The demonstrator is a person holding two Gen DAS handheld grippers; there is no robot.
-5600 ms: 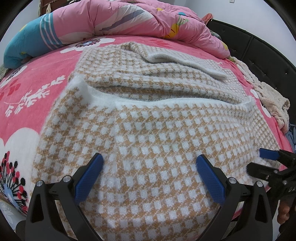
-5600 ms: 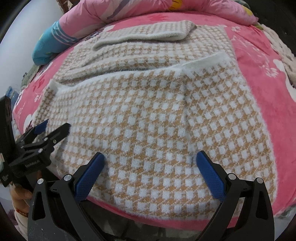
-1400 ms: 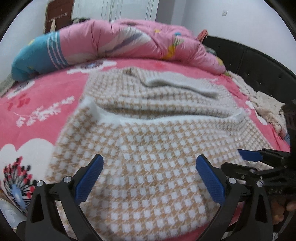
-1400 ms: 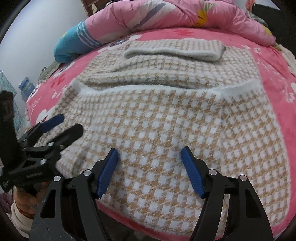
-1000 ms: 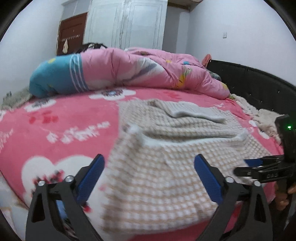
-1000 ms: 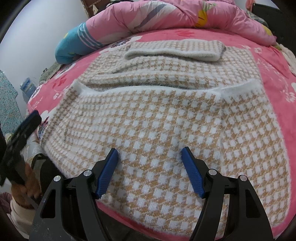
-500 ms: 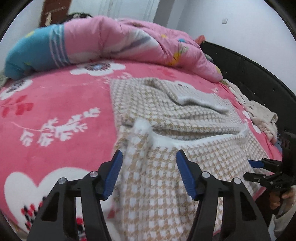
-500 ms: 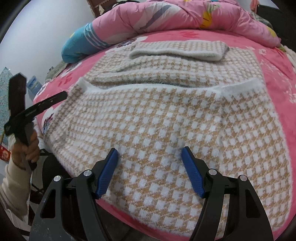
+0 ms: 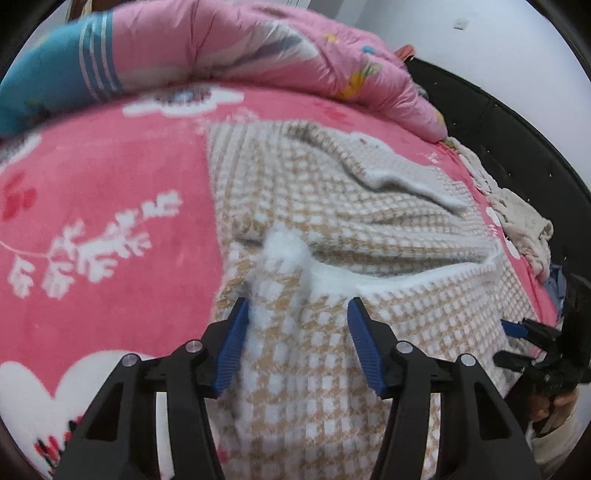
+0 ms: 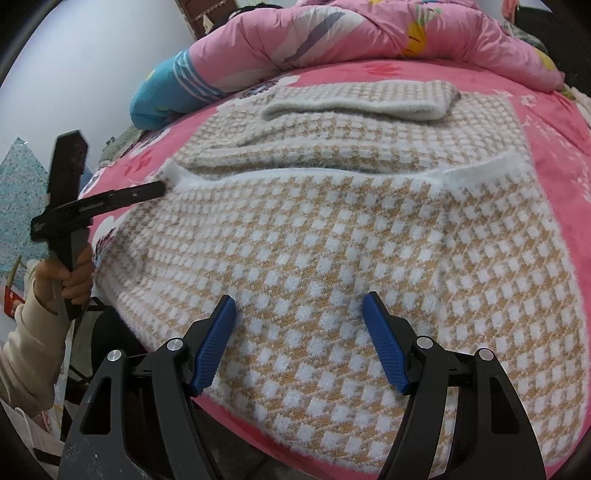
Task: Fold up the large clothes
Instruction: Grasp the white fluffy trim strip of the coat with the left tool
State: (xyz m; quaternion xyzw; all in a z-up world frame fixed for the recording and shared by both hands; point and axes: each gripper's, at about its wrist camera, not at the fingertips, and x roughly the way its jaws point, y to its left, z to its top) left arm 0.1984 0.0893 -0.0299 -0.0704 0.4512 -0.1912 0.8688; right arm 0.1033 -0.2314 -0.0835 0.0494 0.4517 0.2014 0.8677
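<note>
Reaching in: the left hand-held gripper (image 9: 297, 317) has moved up to the sweater's (image 9: 369, 258) white folded corner.
Jaws part-open around it (nothing pinched); right hand-held gripper (image 10: 297, 314) open above the hem.

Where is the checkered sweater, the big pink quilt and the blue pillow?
checkered sweater (image 10: 332, 258): right wrist view, on the middle of its folded front.
pink quilt (image 10: 332, 33): right wrist view, on its puffy top.
blue pillow (image 10: 162, 92): right wrist view, on its blue end.

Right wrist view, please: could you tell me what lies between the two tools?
Only the checked sweater lies between them: the left tool is at its far left white corner, the right tool over its near hem, as the right wrist view shows.
</note>
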